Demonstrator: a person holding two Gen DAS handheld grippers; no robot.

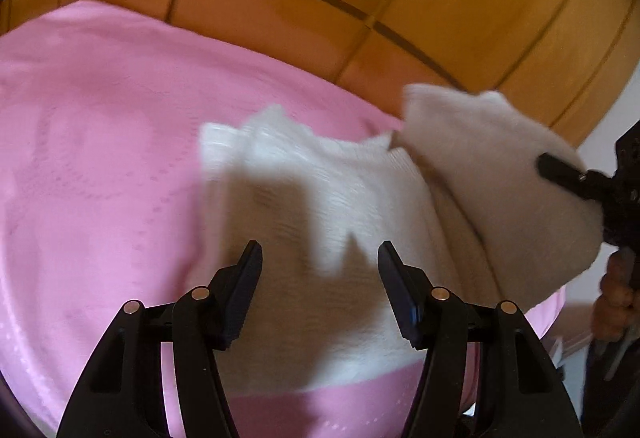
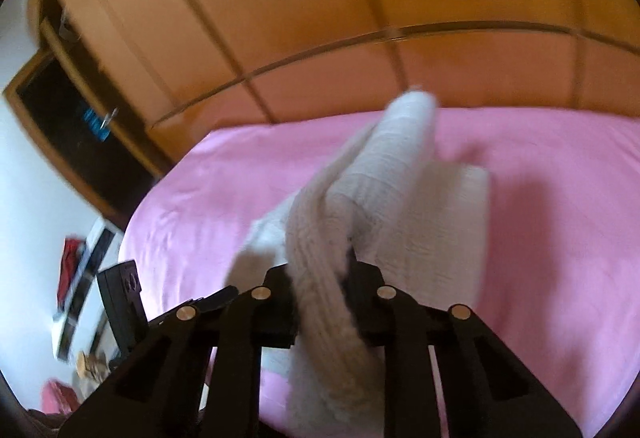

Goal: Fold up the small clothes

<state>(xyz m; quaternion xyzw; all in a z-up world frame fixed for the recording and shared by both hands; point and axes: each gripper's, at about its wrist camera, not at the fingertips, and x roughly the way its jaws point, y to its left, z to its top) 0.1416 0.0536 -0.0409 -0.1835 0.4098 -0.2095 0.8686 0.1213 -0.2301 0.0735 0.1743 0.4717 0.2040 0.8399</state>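
Your right gripper (image 2: 322,270) has its jaws clamped on the white knit garment (image 1: 320,206), lifting one end off the pink bed (image 1: 100,142). Left gripper (image 1: 320,258) jaws wide, empty. Fold only half done; still needs laying flat.

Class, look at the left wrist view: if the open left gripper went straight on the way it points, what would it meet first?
Most likely the white knitted garment, lying on the pink bedsheet directly ahead of the left gripper; its depth is uncertain.
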